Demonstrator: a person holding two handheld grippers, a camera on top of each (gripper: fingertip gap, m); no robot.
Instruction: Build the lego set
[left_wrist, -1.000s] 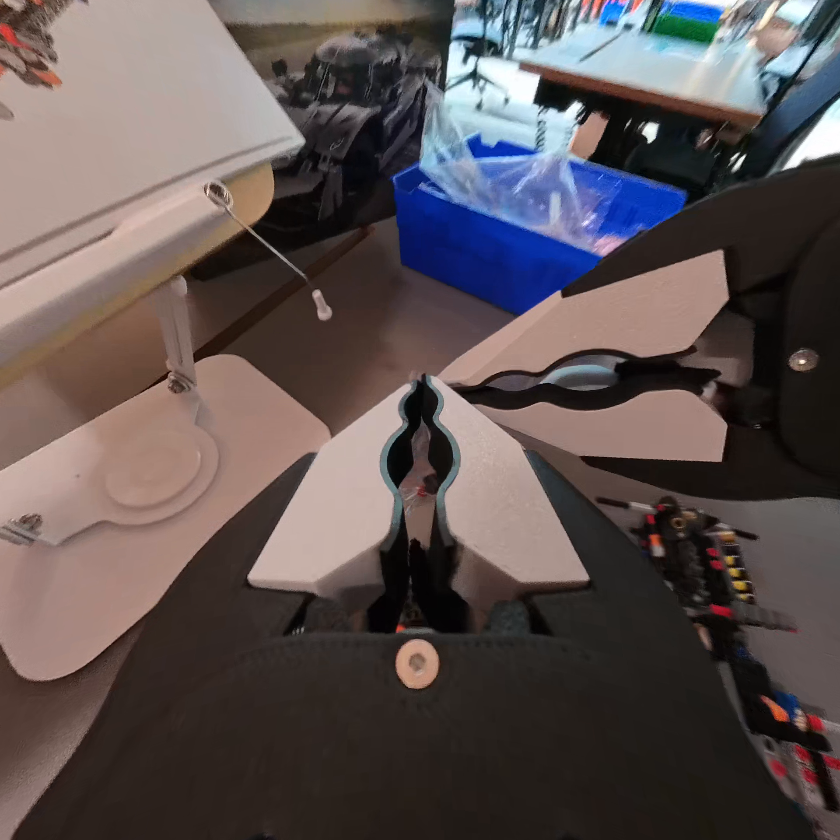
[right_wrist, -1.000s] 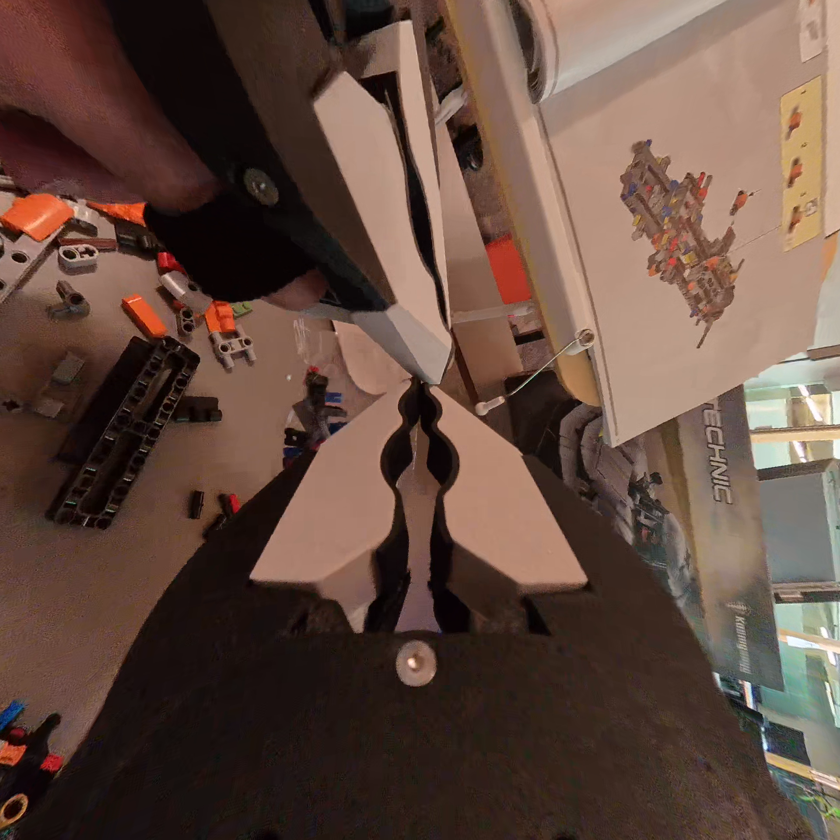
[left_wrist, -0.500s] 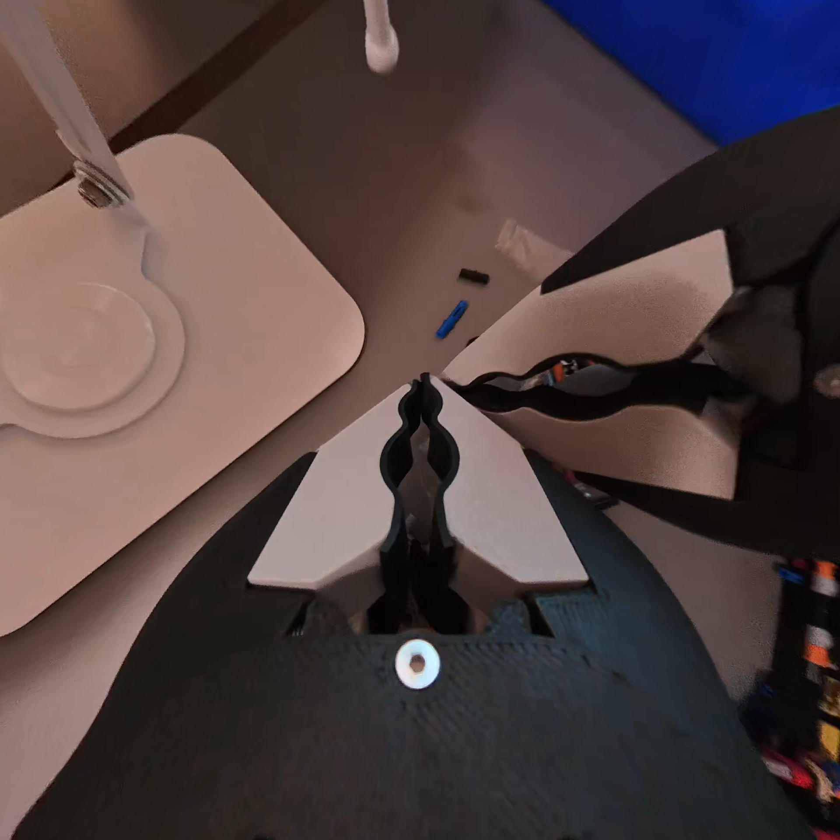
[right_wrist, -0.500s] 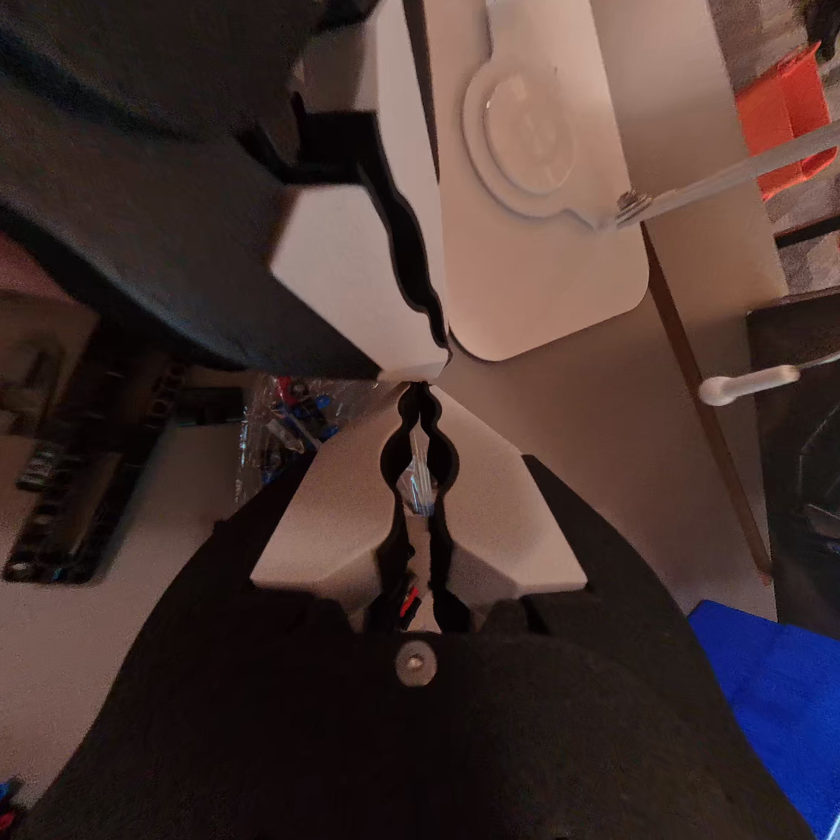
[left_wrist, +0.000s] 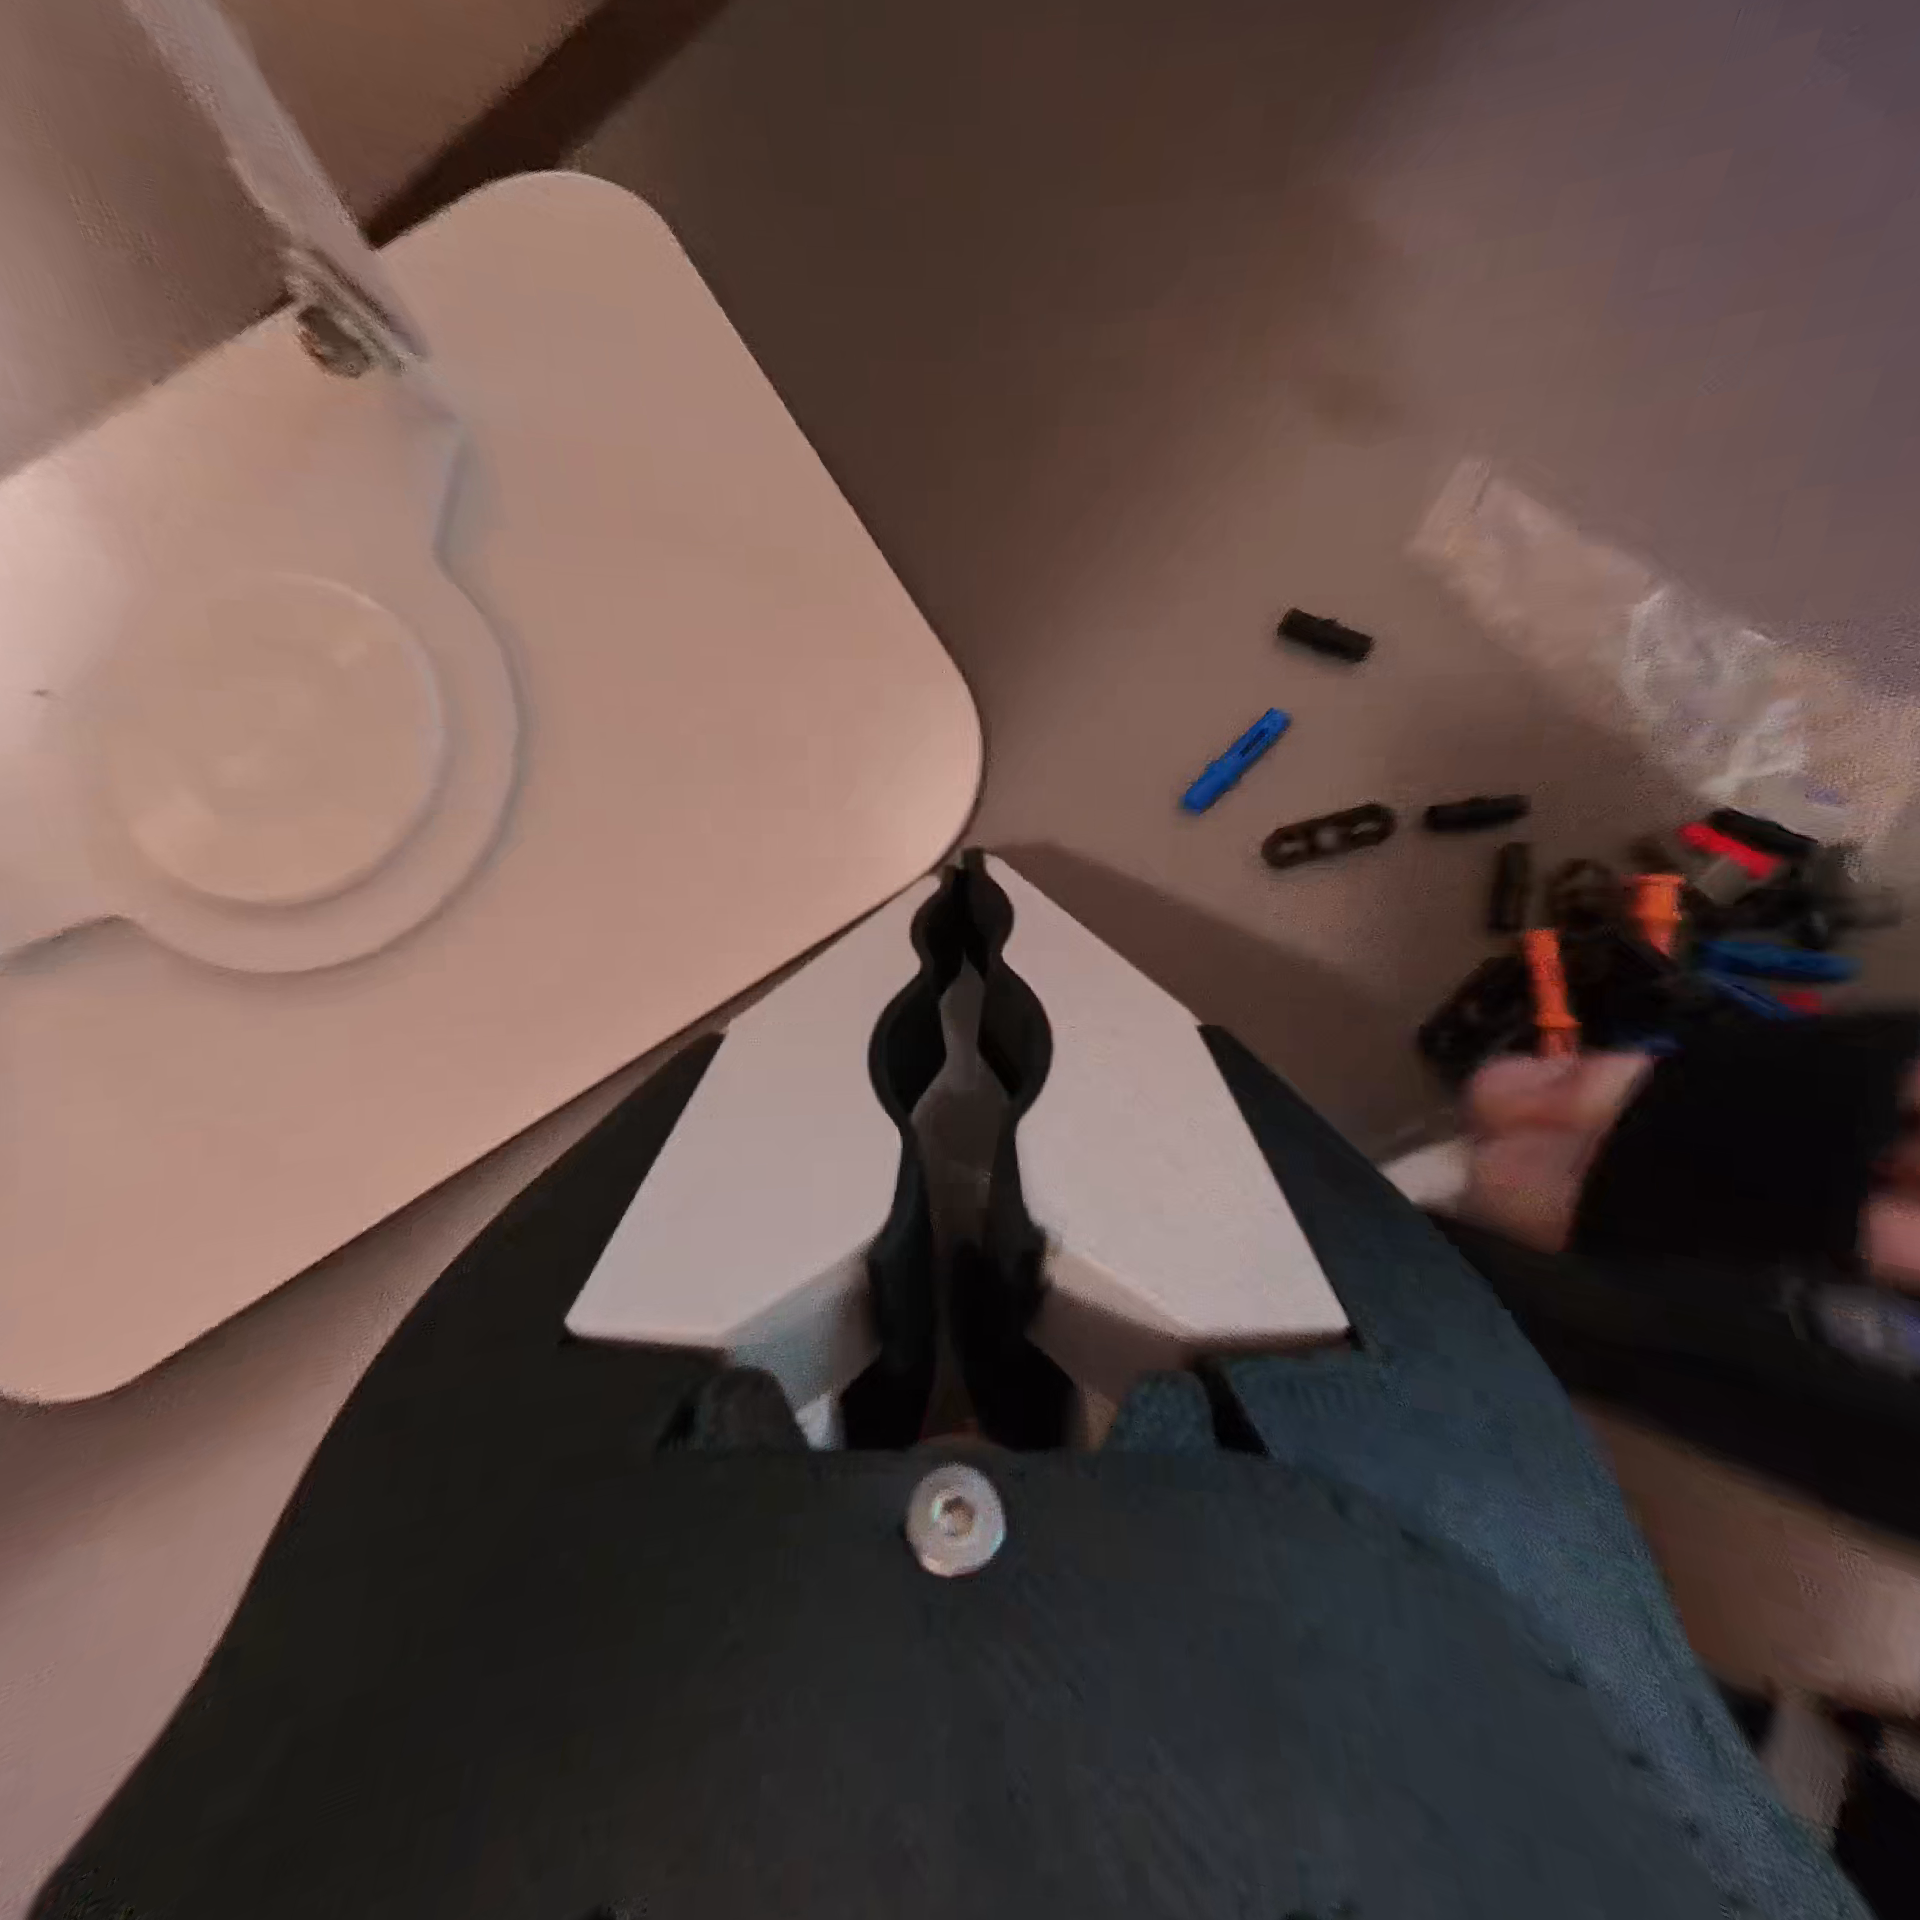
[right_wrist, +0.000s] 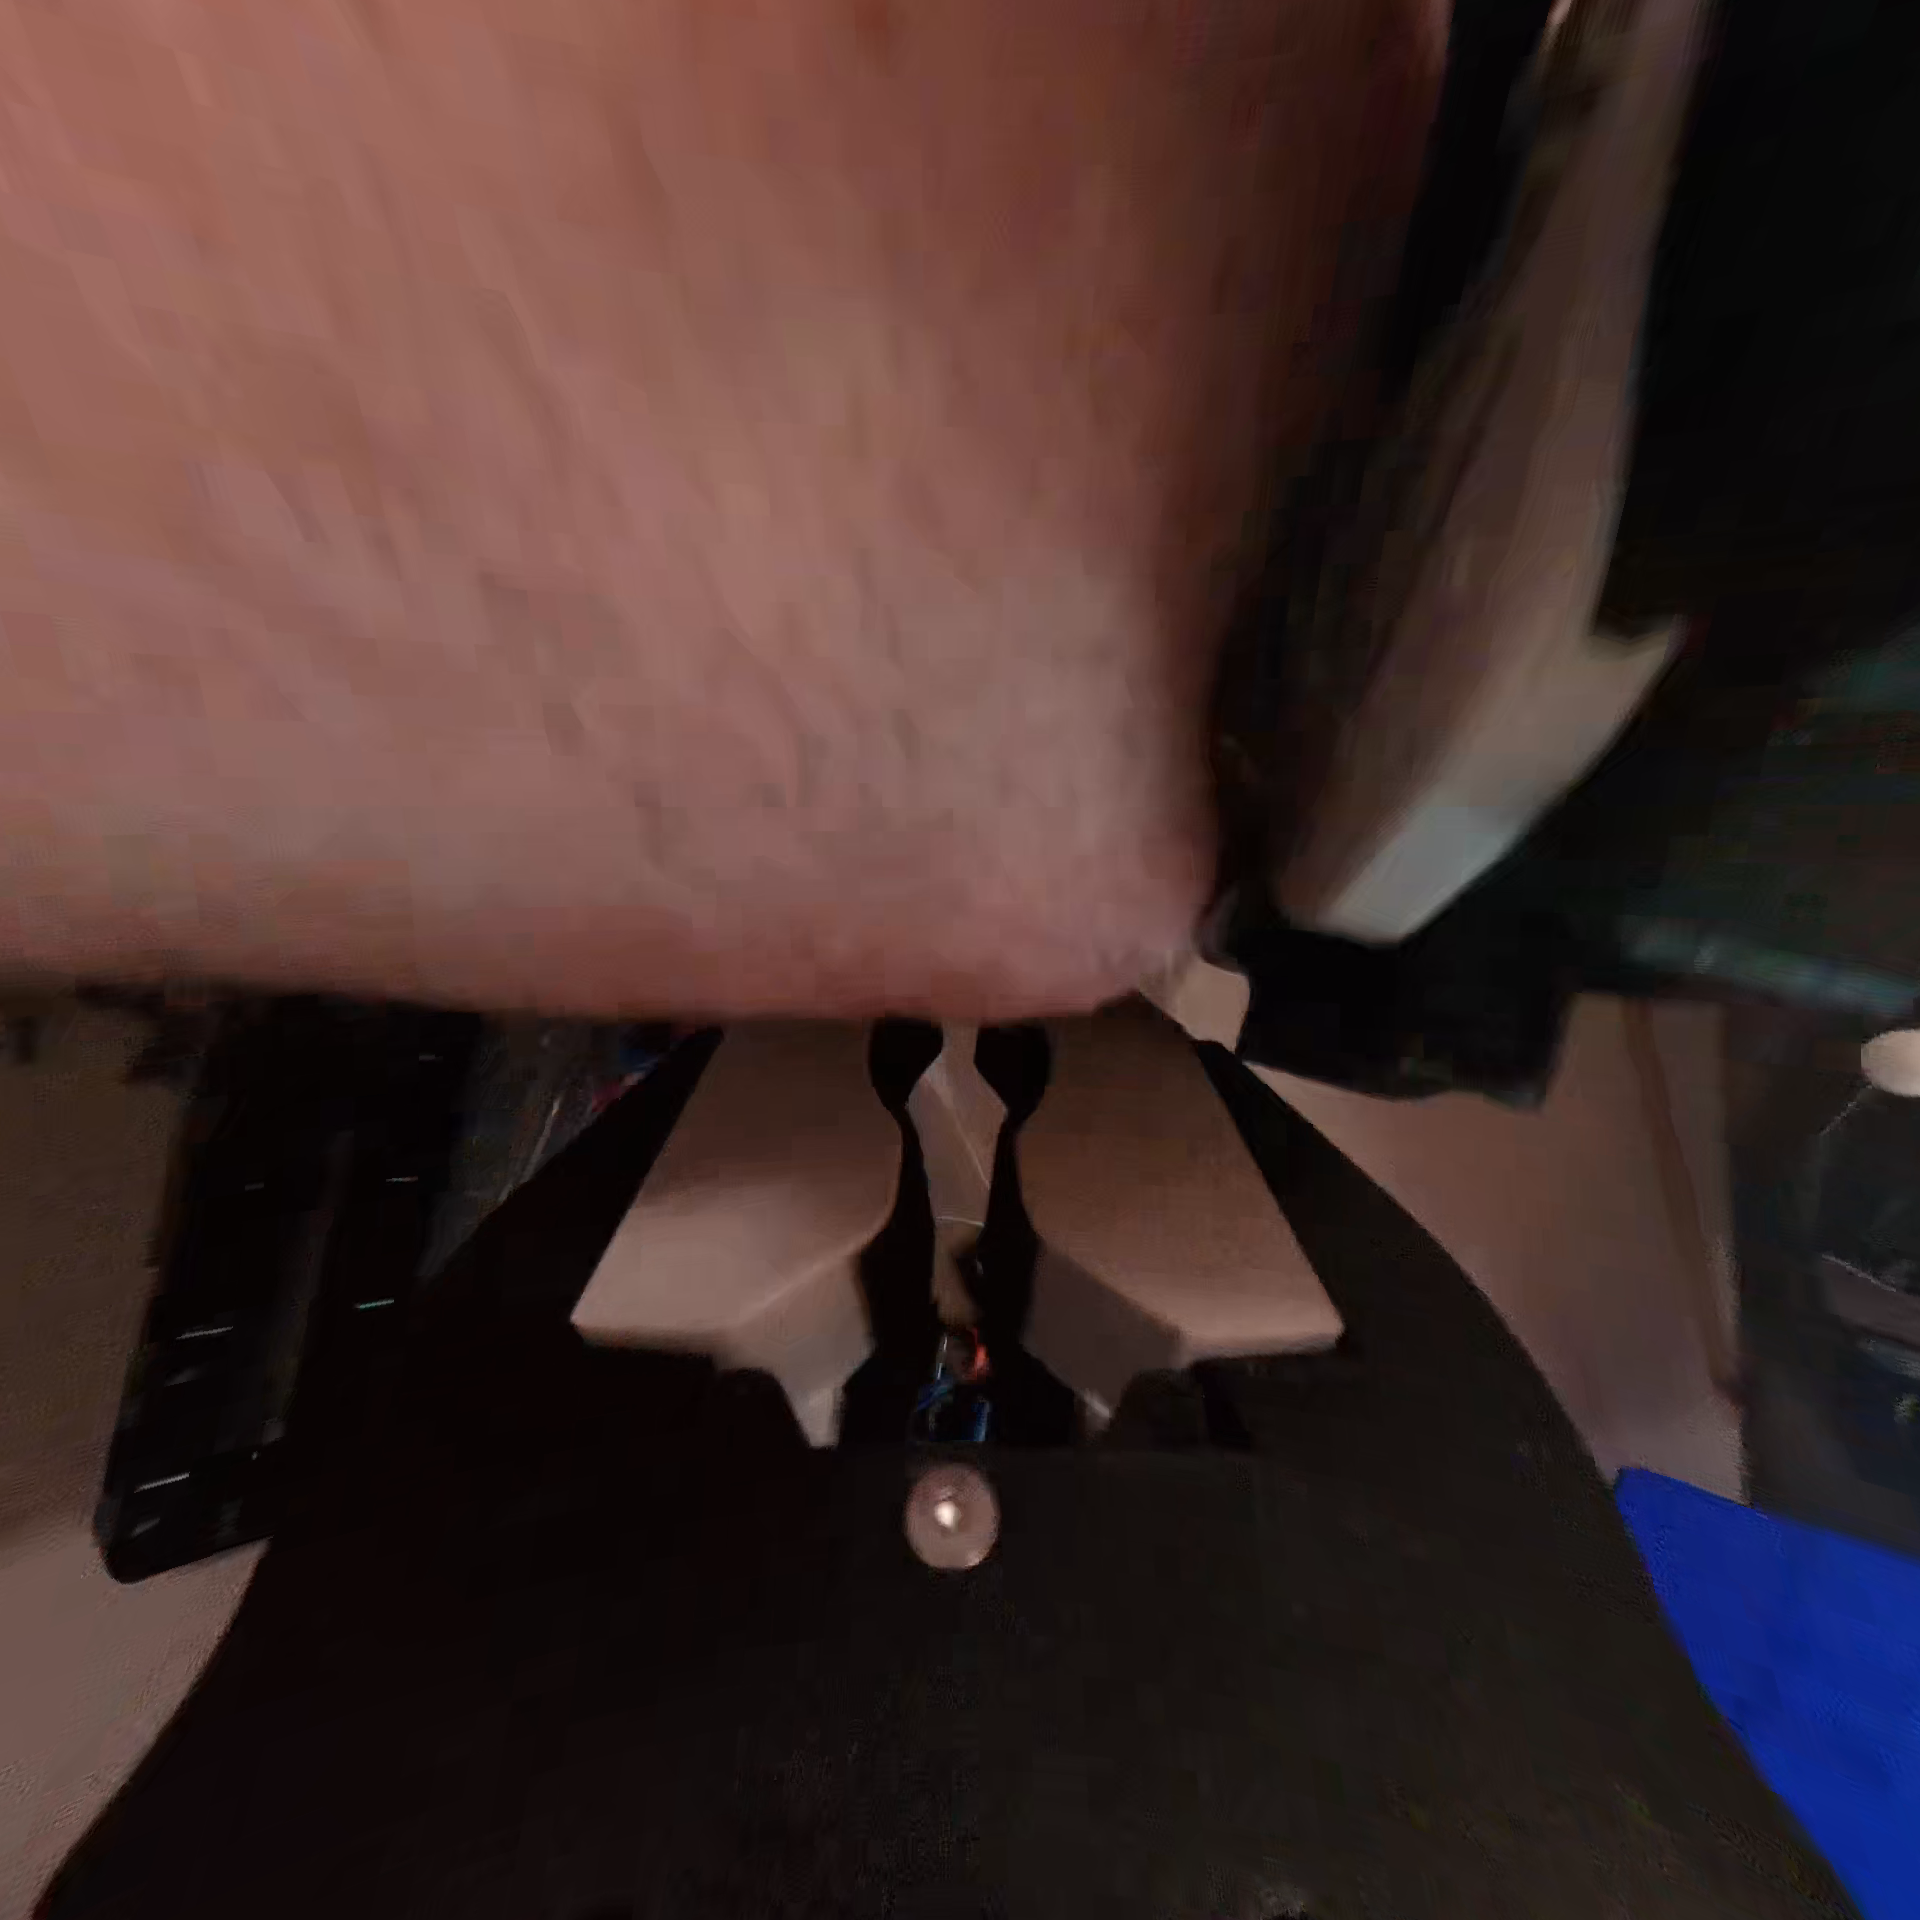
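The left gripper (left_wrist: 966, 868) is pressed together, empty, at the white stand base (left_wrist: 644, 644). Loose lego pieces (left_wrist: 1590, 956) lie right on the table (left_wrist: 1091, 364). The right gripper's (right_wrist: 958, 1049) tips are hidden behind a blurred forearm (right_wrist: 623, 520).

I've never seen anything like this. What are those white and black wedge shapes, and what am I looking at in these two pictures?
Each picture comes from a camera on a hand-held claw, looking along its two fingers. There is no robot; a person holds both. In the left view, the left claw is shut over a table, beside a white stand base. Loose Lego pieces lie right: a blue pin and a mixed pile. In the right view, a blurred arm hides the right claw's tips, so whether it grips anything is unclear.
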